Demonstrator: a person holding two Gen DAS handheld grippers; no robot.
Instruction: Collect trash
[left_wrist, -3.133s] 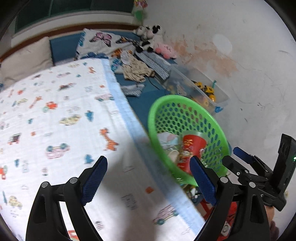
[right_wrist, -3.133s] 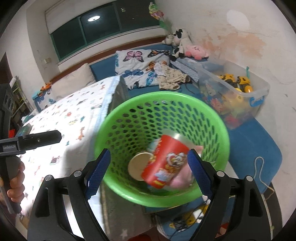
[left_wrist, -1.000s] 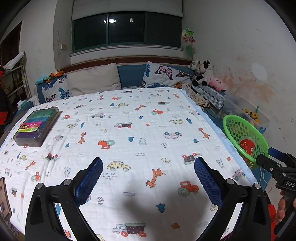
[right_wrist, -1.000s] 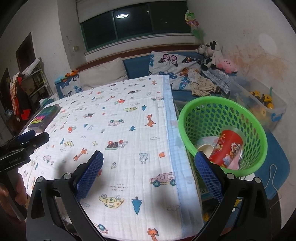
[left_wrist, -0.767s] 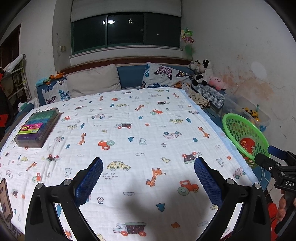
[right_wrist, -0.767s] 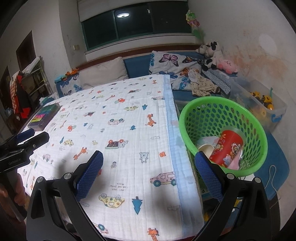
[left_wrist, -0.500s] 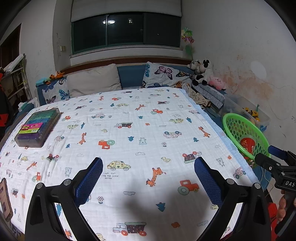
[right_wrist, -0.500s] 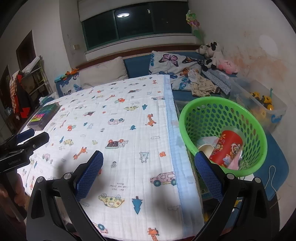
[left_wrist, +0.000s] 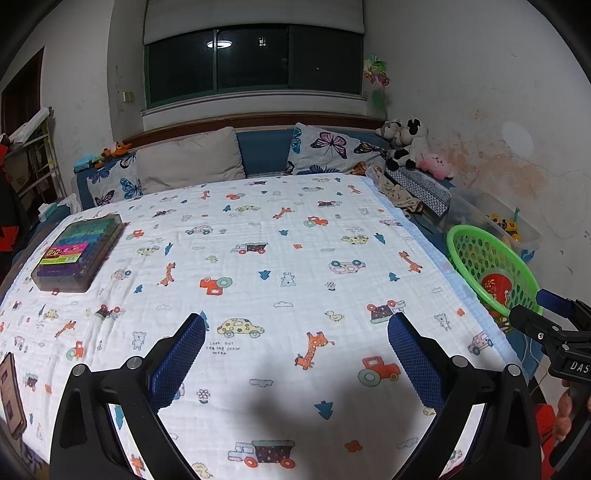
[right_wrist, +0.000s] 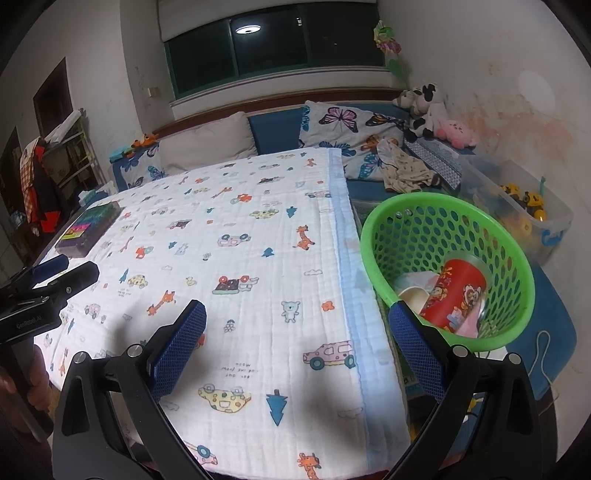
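Observation:
A green plastic basket (right_wrist: 402, 218) stands beside the right edge of the bed; it also shows in the left wrist view (left_wrist: 461, 236). Inside lie a red printed cup (right_wrist: 454, 295), a pale paper cup (right_wrist: 413, 295) and some pink and white scraps. The red cup shows in the left wrist view (left_wrist: 496, 288). My left gripper (left_wrist: 295, 354) is open and empty above the foot of the bed. My right gripper (right_wrist: 295, 350) is open and empty over the bed's right edge, just left of the basket.
A white blanket with cartoon prints (left_wrist: 277, 258) covers the bed. A dark box of coloured items (left_wrist: 79, 251) lies at its left side. Pillows (left_wrist: 188, 158) and soft toys (left_wrist: 406, 144) sit at the head. A clear toy bin (right_wrist: 532, 206) stands behind the basket by the wall.
Both grippers pulled back from the basket, where the red cup landed about three seconds ago. In the last second almost nothing has moved.

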